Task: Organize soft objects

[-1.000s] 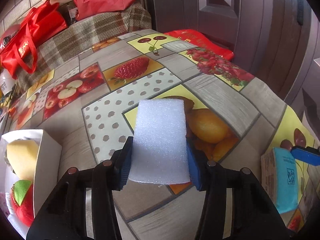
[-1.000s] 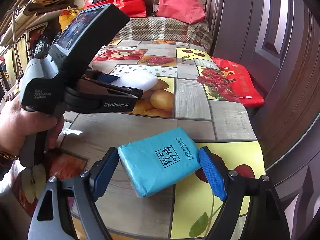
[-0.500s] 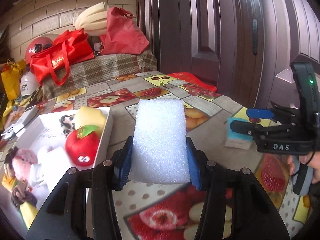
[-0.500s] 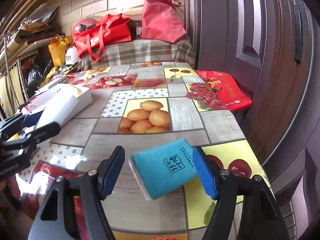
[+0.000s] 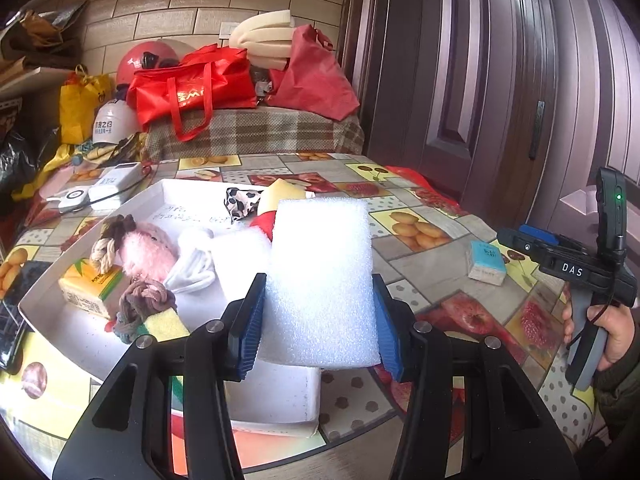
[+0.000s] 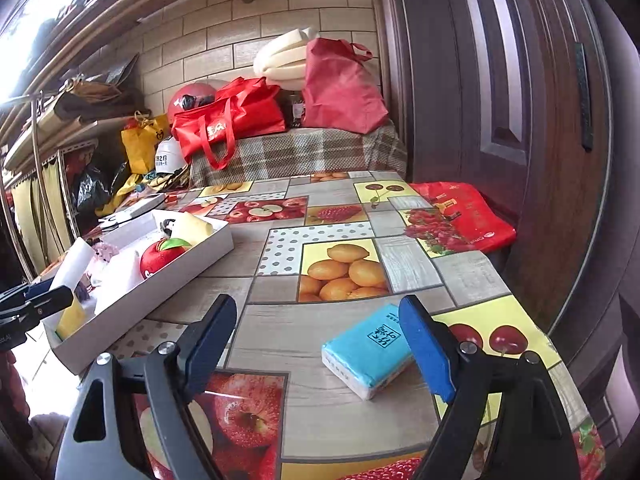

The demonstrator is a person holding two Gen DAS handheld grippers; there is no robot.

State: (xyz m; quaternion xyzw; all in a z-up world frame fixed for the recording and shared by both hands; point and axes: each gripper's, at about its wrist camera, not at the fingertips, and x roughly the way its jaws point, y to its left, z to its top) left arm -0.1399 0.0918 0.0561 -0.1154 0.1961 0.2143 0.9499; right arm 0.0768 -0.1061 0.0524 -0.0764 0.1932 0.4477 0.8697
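Note:
My left gripper (image 5: 320, 320) is shut on a white foam block (image 5: 320, 280), held above the near corner of the white box (image 5: 276, 404). Inside the box lie a pink plush toy (image 5: 146, 250), a yellow tissue pack (image 5: 90, 286) and a red apple toy (image 6: 162, 258). My right gripper (image 6: 318, 312) hovers low over the table, its jaws opening. A blue tissue pack (image 6: 366, 350) lies flat on the table between them, close to the right finger, and neither pad presses on it. The left wrist view shows that pack (image 5: 486, 262) in front of the right gripper (image 5: 532, 240).
Fruit-print oilcloth covers the table (image 6: 328, 208). A red bag (image 6: 460, 216) lies at its right edge beside the dark door. Red bags and foam sheets pile on the plaid bench (image 6: 296, 152) behind. White devices (image 5: 114, 186) sit left of the box. A hand (image 5: 616, 332) grips the right tool.
The left gripper swung left with the foam block, from over the bare table to over the white box. The right jaws narrowed around the blue pack and tilted it, then widened, leaving it flat.

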